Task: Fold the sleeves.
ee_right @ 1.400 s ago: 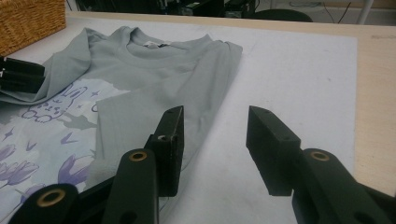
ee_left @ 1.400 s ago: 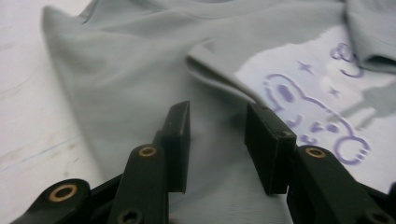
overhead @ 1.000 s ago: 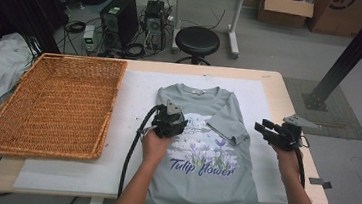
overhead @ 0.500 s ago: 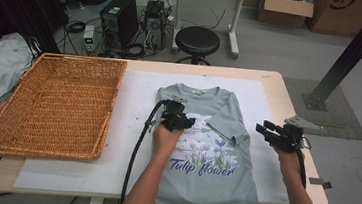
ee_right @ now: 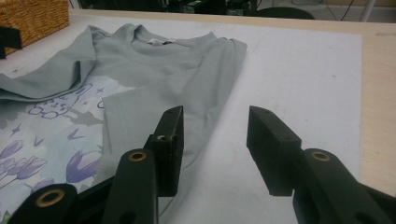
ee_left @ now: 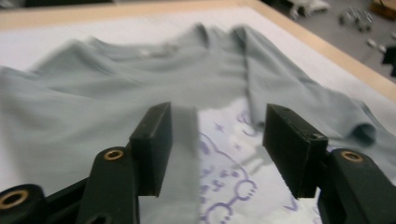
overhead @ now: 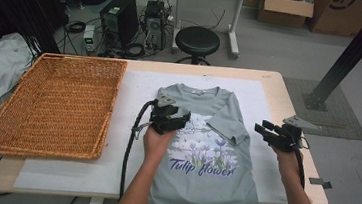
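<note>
A grey T-shirt (overhead: 209, 150) printed with purple tulips lies on a white mat (overhead: 77, 167) at the near middle of the wooden table (overhead: 271, 83), both sleeves folded inward, its hem at the near edge. The left gripper (overhead: 176, 119) hovers over the shirt's left chest, jaws apart and empty. The right gripper (overhead: 266, 132) hangs just right of the shirt above the mat, jaws likewise apart, holding nothing. A wicker basket (overhead: 53, 105) sits at the left. Beyond the table stand a black stool (overhead: 197, 41), computer towers (overhead: 118, 23) and a cardboard box (overhead: 286, 9).
</note>
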The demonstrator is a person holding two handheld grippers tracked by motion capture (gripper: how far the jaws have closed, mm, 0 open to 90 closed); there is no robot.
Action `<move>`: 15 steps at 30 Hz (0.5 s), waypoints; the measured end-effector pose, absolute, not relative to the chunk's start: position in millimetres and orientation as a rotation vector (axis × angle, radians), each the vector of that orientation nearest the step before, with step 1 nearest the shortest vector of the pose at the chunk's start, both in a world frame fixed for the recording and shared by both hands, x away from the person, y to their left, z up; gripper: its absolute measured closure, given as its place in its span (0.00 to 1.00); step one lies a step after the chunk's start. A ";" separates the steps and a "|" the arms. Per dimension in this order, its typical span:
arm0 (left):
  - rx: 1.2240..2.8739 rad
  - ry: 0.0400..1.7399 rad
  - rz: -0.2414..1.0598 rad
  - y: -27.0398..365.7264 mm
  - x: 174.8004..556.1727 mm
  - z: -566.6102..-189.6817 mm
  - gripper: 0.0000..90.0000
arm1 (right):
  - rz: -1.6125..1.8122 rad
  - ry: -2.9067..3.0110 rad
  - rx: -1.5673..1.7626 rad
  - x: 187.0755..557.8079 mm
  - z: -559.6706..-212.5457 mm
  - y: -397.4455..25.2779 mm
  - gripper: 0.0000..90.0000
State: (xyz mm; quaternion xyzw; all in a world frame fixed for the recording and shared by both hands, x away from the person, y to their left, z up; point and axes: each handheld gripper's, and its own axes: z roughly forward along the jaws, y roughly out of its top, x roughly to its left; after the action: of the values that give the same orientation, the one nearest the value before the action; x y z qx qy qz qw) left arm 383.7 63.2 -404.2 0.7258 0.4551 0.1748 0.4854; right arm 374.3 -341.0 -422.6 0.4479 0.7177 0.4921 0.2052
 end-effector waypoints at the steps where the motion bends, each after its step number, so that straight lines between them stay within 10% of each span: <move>1: 1.748 1.116 0.445 67.9 381.3 -403.2 0.47 | 1.370 1.998 1.249 373.8 -421.9 -340.9 0.63; 15: 1.639 1.100 0.616 101.4 355.3 -395.4 0.37 | 1.333 1.958 1.191 370.3 -416.2 -344.0 0.50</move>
State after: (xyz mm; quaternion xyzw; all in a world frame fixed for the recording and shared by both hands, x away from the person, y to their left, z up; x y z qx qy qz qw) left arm 355.3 101.4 -395.4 0.6811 0.4570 0.2559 0.5117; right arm 370.3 -344.0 -416.2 0.4360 0.7163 0.4877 0.2429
